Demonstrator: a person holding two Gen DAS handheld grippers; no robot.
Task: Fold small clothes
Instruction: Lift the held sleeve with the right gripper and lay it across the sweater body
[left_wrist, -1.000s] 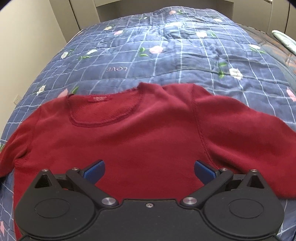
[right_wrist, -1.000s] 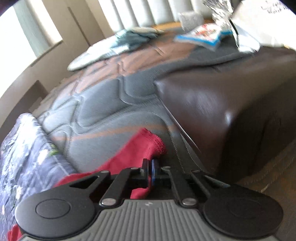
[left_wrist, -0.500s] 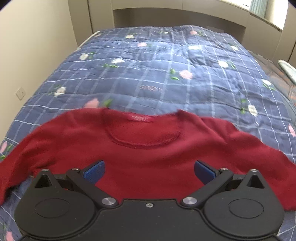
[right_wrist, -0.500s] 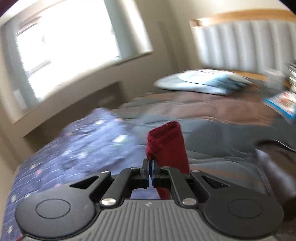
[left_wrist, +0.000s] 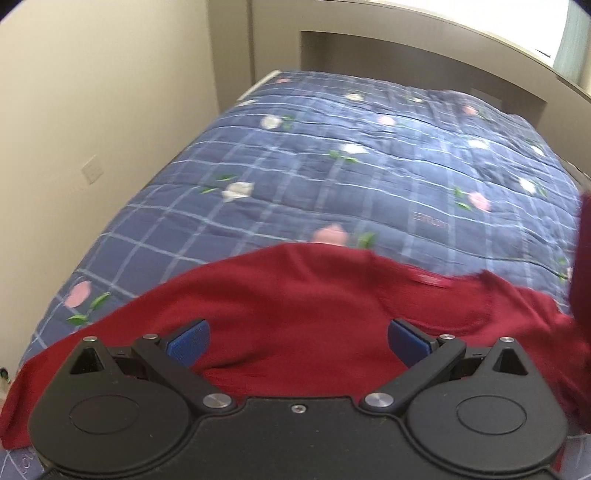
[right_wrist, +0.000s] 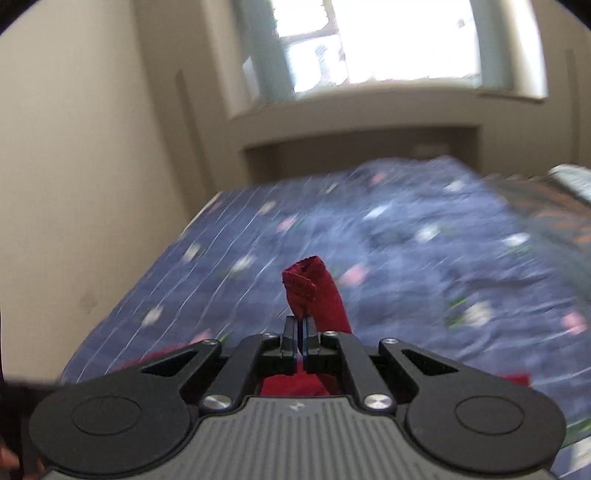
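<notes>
Left wrist view: your left gripper (left_wrist: 298, 341) is hanging over the red sweater (left_wrist: 295, 306) with its jaws spread wide — both blue pads (left_wrist: 188, 338) are showing, well apart, with nothing between them. The sweater is lying spread across the near edge of the bed, on the blue checked quilt (left_wrist: 351, 177) with its flower print; its neckline and label are pointing toward the far end of the quilt. One sleeve is trailing toward the near left corner of the bed, while at the right edge of this view a blurred red strip of the same garment is rising off the quilt.

Right wrist view: your right gripper (right_wrist: 300, 334) is pinching the sweater's sleeve (right_wrist: 314, 291) — the jaws are drawn together to a narrow slit, with the red fabric caught between them. The cuff (right_wrist: 303, 271) is standing up just beyond the fingertips, its open end facing forward, lifted clear of the quilt (right_wrist: 406, 240). More red fabric is showing below the fingers. The quilt is motion-blurred here. A window (right_wrist: 388, 40) is sitting above the far end of the bed.
</notes>
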